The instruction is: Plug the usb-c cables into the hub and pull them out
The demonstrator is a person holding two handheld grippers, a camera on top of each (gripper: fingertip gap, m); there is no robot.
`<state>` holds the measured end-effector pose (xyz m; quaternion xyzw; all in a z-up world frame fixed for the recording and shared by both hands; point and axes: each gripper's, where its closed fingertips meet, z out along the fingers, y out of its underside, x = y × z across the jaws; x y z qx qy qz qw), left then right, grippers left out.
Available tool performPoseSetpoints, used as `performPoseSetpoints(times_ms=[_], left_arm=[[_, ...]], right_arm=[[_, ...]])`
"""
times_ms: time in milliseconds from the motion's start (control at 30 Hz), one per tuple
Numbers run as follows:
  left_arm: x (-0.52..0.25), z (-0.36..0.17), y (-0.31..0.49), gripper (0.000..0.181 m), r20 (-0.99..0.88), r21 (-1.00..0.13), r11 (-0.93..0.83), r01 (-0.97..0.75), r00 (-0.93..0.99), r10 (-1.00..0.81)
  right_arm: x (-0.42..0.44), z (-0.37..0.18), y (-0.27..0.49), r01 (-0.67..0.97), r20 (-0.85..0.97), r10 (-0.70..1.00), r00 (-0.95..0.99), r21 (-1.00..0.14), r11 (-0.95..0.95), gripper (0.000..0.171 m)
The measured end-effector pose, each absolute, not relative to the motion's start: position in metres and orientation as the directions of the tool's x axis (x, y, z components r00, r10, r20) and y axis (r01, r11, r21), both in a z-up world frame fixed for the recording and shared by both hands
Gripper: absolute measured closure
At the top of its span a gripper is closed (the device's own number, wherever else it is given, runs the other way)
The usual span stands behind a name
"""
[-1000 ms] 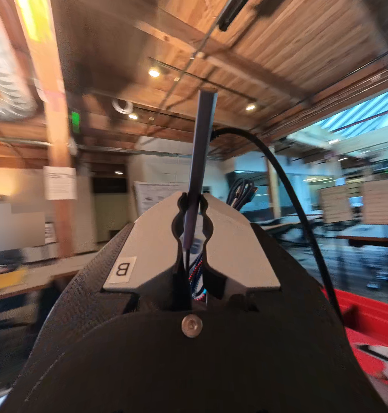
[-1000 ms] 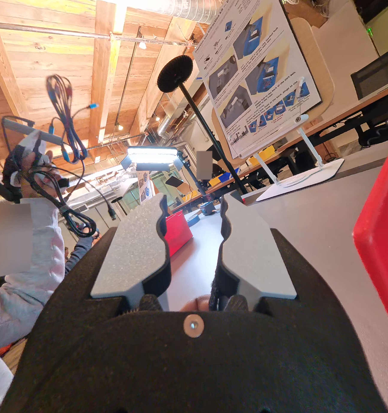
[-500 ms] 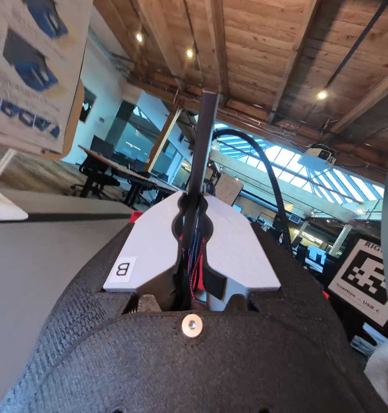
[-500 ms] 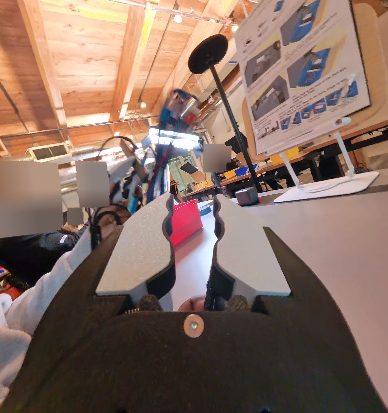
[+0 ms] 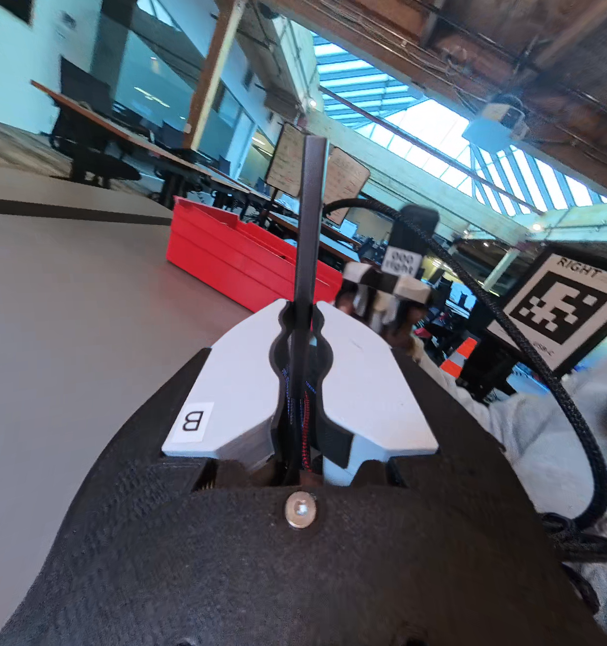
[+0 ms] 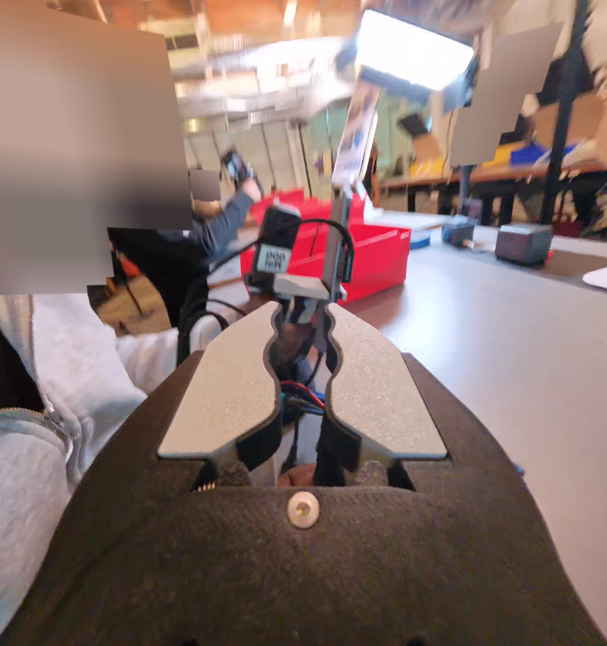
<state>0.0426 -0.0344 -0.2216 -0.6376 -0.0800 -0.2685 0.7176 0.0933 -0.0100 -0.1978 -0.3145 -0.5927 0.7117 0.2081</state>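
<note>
The left gripper (image 5: pixel 300 314) clamps its jaws on the hub (image 5: pixel 309 223), upright at twelve o'clock to present its ports, while the right gripper (image 6: pixel 304 309), jaws parted and empty, faces it over the counter (image 6: pixel 505 349).

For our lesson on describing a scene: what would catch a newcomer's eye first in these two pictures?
First, the thin dark hub standing upright, clamped edge-on in the left tool, with a black braided cable arching off to the right. Behind it, a bright red bin sits on the grey table. In the right wrist view, the right tool is open, facing the hub.
</note>
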Motion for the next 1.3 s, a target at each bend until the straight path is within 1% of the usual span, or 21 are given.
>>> performPoseSetpoints(times_ms=[100, 200, 267, 300, 333, 367, 400, 467, 533, 633, 667, 700, 733, 900, 967, 1033, 1200, 1267, 1300], left_arm=[[0.057, -0.219, -0.037, 0.170, 0.399, -0.899, 0.035, 0.437, 0.848, -0.349], [0.064, -0.222, -0.036, 0.171, 0.365, -0.918, 0.009, 0.396, 0.857, -0.364], [0.068, -0.223, -0.036, 0.170, 0.355, -0.923, 0.000, 0.384, 0.854, -0.381], [0.070, -0.223, -0.036, 0.170, 0.352, -0.925, -0.005, 0.380, 0.851, -0.389], [0.072, -0.222, -0.037, 0.169, 0.349, -0.925, -0.006, 0.379, 0.845, -0.406], [0.074, -0.221, -0.038, 0.170, 0.346, -0.925, -0.001, 0.381, 0.839, -0.420], [0.076, -0.220, -0.038, 0.169, 0.346, -0.924, -0.002, 0.384, 0.832, -0.434], [0.081, -0.222, -0.037, 0.167, 0.365, -0.915, -0.018, 0.402, 0.810, -0.458], [0.087, -0.226, -0.035, 0.155, 0.363, -0.922, -0.056, 0.383, 0.807, -0.465], [0.092, -0.229, -0.035, 0.152, 0.331, -0.938, -0.067, 0.340, 0.819, -0.470], [0.092, -0.230, -0.035, 0.154, 0.326, -0.940, -0.068, 0.333, 0.824, -0.463], [0.091, -0.230, -0.034, 0.163, 0.321, -0.942, -0.065, 0.329, 0.831, -0.453], [0.090, -0.230, -0.034, 0.167, 0.317, -0.944, -0.062, 0.325, 0.836, -0.448], [0.089, -0.233, -0.033, 0.169, 0.289, -0.955, -0.061, 0.291, 0.864, -0.411], [0.088, -0.235, -0.032, 0.169, 0.288, -0.956, -0.069, 0.285, 0.869, -0.402], [0.089, -0.236, -0.032, 0.170, 0.282, -0.958, -0.070, 0.277, 0.871, -0.402], [0.093, -0.237, -0.033, 0.169, 0.286, -0.957, -0.081, 0.278, 0.859, -0.424], [0.094, -0.237, -0.033, 0.169, 0.290, -0.956, -0.080, 0.284, 0.855, -0.431], [0.094, -0.237, -0.033, 0.169, 0.291, -0.955, -0.080, 0.285, 0.850, -0.439]], right_arm=[[0.082, -0.225, -0.018, 0.203, -0.128, 0.654, -0.746, -0.978, 0.040, 0.149], [0.073, -0.246, -0.026, 0.217, -0.056, 0.647, -0.760, -0.961, 0.171, 0.148], [0.070, -0.259, -0.029, 0.219, -0.015, 0.652, -0.758, -0.948, 0.232, 0.154], [0.071, -0.262, -0.032, 0.207, -0.003, 0.648, -0.762, -0.949, 0.239, 0.164], [0.070, -0.260, -0.033, 0.183, -0.001, 0.653, -0.757, -0.960, 0.211, 0.168], [0.072, -0.257, -0.036, 0.169, -0.024, 0.640, -0.768, -0.972, 0.166, 0.169], [0.075, -0.255, -0.038, 0.180, -0.078, 0.616, -0.784, -0.978, 0.104, 0.169], [0.079, -0.255, -0.039, 0.251, -0.200, 0.564, -0.801, -0.968, 0.014, 0.171], [0.082, -0.253, -0.040, 0.281, -0.246, 0.530, -0.811, -0.959, -0.014, 0.171], [0.083, -0.252, -0.040, 0.304, -0.285, 0.507, -0.813, -0.951, -0.047, 0.171], [0.084, -0.252, -0.041, 0.304, -0.290, 0.500, -0.816, -0.951, -0.054, 0.171], [0.085, -0.251, -0.041, 0.299, -0.286, 0.496, -0.820, -0.953, -0.054, 0.171], [0.086, -0.251, -0.041, 0.293, -0.281, 0.492, -0.824, -0.955, -0.054, 0.171], [0.084, -0.252, -0.040, 0.291, -0.282, 0.505, -0.816, -0.955, -0.062, 0.168], [0.083, -0.240, -0.036, 0.246, -0.279, 0.500, -0.820, -0.960, -0.133, 0.161], [0.085, -0.231, -0.031, 0.218, -0.289, 0.481, -0.827, -0.955, -0.200, 0.162], [0.088, -0.238, -0.040, 0.228, -0.267, 0.467, -0.843, -0.964, -0.138, 0.155], [0.088, -0.239, -0.040, 0.225, -0.260, 0.473, -0.842, -0.966, -0.131, 0.157], [0.088, -0.239, -0.040, 0.218, -0.253, 0.481, -0.839, -0.968, -0.129, 0.163]])
